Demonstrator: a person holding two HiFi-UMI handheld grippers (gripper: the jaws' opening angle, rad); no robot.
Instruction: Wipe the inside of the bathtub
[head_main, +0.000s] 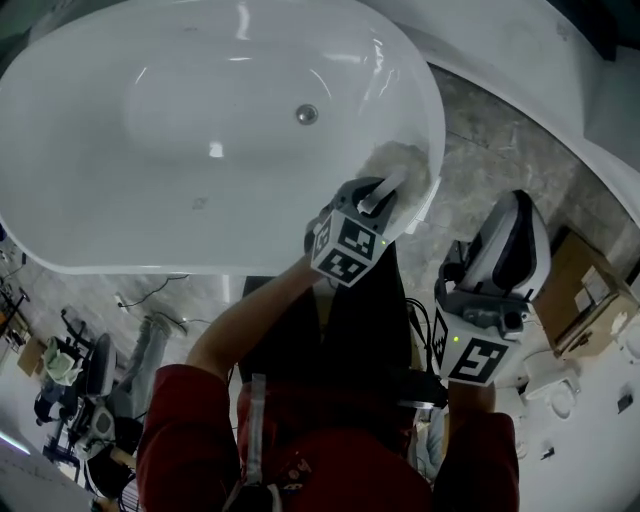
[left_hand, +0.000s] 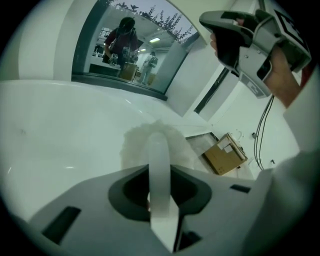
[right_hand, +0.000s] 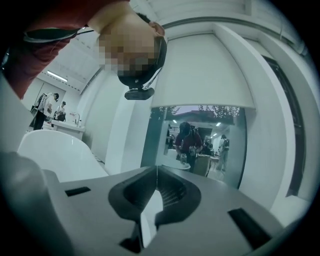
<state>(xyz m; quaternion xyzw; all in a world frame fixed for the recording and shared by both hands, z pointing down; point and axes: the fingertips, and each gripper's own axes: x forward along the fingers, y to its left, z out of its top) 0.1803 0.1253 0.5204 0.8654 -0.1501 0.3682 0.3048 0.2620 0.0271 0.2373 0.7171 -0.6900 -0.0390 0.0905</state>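
Bathtub (head_main: 200, 60): smooth, glossy white. Its drain (head_main: 307, 114) is shiny metal. Cloth (head_main: 402, 160) looks fluffy and matt; my left gripper (head_main: 392, 185) is matt grey plastic.

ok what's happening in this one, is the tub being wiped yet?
A person is working with two handheld grippers. The left gripper is shut on a white cloth and holds it against the inner wall of the bathtub, just under the rim at the head view's right end. The right gripper is shut, empty and held off beside the tub.
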